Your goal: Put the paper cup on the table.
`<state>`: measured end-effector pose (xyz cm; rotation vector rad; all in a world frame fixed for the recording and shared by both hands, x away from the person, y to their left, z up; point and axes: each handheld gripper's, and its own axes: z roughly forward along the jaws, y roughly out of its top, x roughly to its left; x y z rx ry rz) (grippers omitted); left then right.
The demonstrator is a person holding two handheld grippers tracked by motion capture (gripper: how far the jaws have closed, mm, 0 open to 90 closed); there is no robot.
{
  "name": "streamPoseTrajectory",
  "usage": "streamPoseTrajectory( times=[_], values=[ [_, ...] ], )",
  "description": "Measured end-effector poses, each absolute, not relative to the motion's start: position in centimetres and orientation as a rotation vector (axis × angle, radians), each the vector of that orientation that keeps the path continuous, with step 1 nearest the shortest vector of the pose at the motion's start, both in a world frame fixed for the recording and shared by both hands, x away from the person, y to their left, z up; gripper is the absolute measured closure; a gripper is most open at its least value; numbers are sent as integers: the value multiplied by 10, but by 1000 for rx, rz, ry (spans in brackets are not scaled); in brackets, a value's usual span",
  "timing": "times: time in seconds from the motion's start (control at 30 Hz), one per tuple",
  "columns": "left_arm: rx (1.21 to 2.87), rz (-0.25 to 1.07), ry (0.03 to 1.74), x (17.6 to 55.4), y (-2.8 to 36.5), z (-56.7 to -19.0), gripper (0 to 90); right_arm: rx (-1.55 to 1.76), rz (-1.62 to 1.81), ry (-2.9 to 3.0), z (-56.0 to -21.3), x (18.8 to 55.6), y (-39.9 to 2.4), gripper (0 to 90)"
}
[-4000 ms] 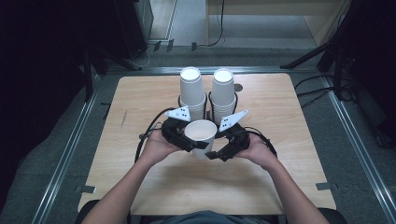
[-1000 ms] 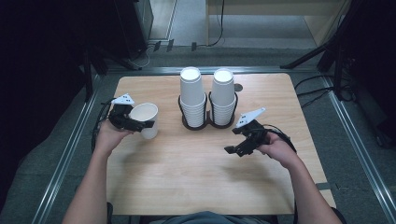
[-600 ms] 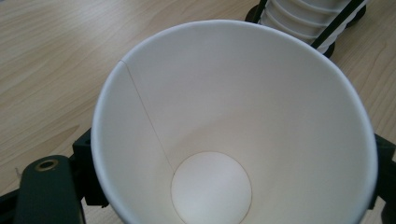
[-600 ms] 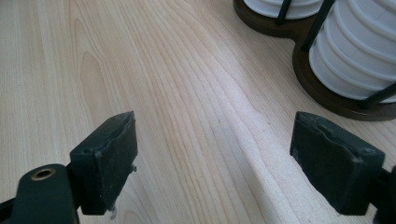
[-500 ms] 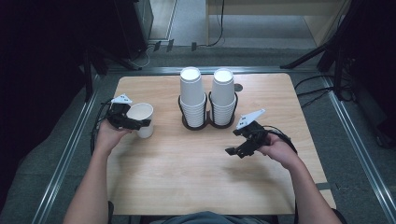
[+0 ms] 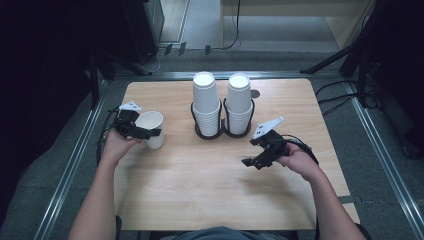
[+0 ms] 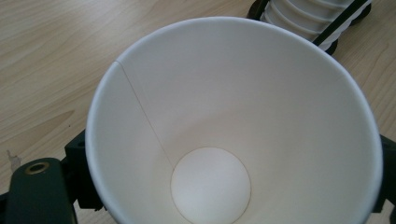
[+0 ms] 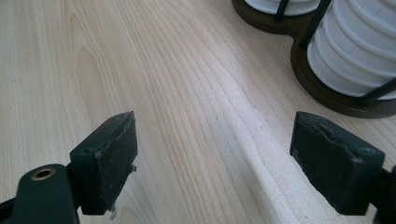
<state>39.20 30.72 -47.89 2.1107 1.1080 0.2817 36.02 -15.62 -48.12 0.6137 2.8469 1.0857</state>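
Note:
A white paper cup [image 6: 150,129] stands upright on the wooden table [image 6: 200,190] near its left edge. My left gripper [image 6: 149,131] flanks it, one jaw on each side. Its jaws have just been opening, with the cup between them. In the left gripper view the cup [image 7: 233,116] has a round, unsqueezed rim that overhangs both jaws. My right gripper [image 6: 252,161] hovers low over bare wood right of centre. It is open and empty, with the pads [image 8: 107,158] wide apart.
Two tall stacks of white cups [image 6: 206,100] [image 6: 239,100] stand upside down in a dark wire holder [image 6: 222,134] at the table's middle back. The holder's base [image 8: 322,88] lies just ahead and right of the right gripper. Metal rails border the table.
Four seconds ago both grippers met at the cup in the middle. The left then carried it to the left side and the right drew back rightward. Over the last second hardly anything shifted.

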Motion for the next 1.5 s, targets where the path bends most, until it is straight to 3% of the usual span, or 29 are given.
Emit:
streamPoseTrajectory(
  times=[0.53,1.5],
  values=[
    [2131,207,1116,389,305,-476,21,587,1057,2856,-482,359,-155,154],
    [2116,191,1130,382,310,-457,11,564,1028,2864,-483,358,-154,154]
  ],
)
